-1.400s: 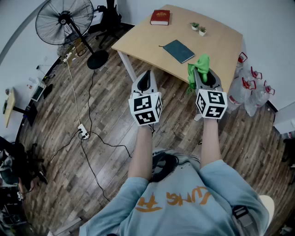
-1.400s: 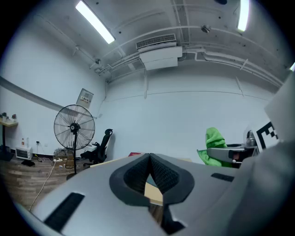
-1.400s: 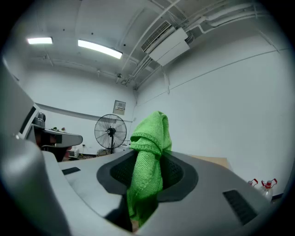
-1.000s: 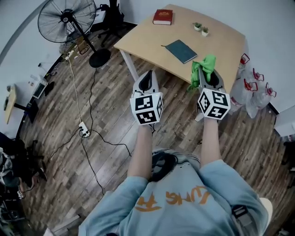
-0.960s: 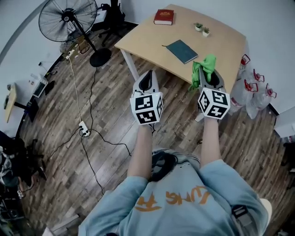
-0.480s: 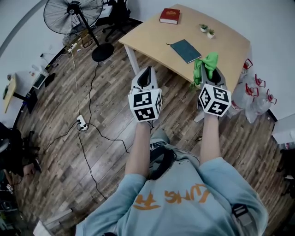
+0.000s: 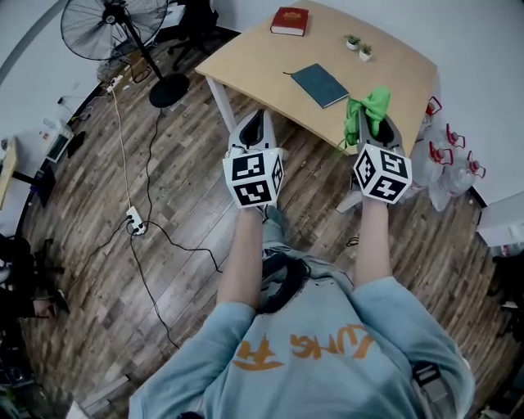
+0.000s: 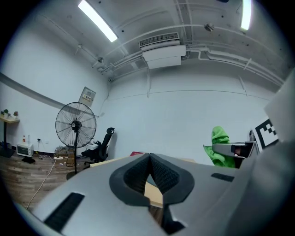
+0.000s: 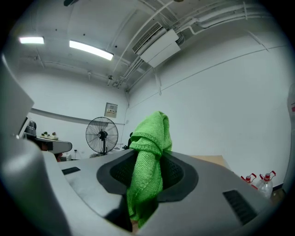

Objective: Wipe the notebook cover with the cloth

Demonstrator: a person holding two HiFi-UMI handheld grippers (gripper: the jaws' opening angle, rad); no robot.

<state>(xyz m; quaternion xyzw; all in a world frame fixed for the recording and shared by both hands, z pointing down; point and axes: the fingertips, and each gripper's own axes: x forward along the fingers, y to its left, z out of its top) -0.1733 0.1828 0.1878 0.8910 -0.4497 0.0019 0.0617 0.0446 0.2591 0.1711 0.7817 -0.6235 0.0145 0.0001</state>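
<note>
The right hand-held gripper (image 9: 148, 168) is clenched on a bright green knitted cloth (image 9: 147, 156). The cloth is pinched between the two dark ribbed pads, with a folded bunch standing up above the jaws and a tail hanging below them. The left hand-held gripper (image 8: 150, 156) is closed with nothing in it: its pads meet at the tips, and only a sliver of the desk shows through the gap behind them.

In the head view both grippers are held out in front of the person at about the same height, well apart from each other. The thin dark teal notebook (image 7: 320, 85) lies flat on the light wooden desk (image 7: 401, 69), set at an angle to the desk's edges, near the middle of the top. It sits ahead of the grippers and between their two lines, touched by neither. The cloth's bunched top appears over the desk's near edge, to the right of the notebook and clear of it. The left gripper's tips are over the wooden plank floor (image 7: 180, 188), just short of the desk's near edge.

Further back on the desk are a red hardback book (image 7: 290, 20) at the far left corner and two small potted plants (image 7: 359, 47), well apart from the notebook. A black standing fan (image 7: 106, 18) stands on the floor to the left. Clear water bottles with red handles (image 7: 449, 159) stand on the floor beside the desk's right end.
</note>
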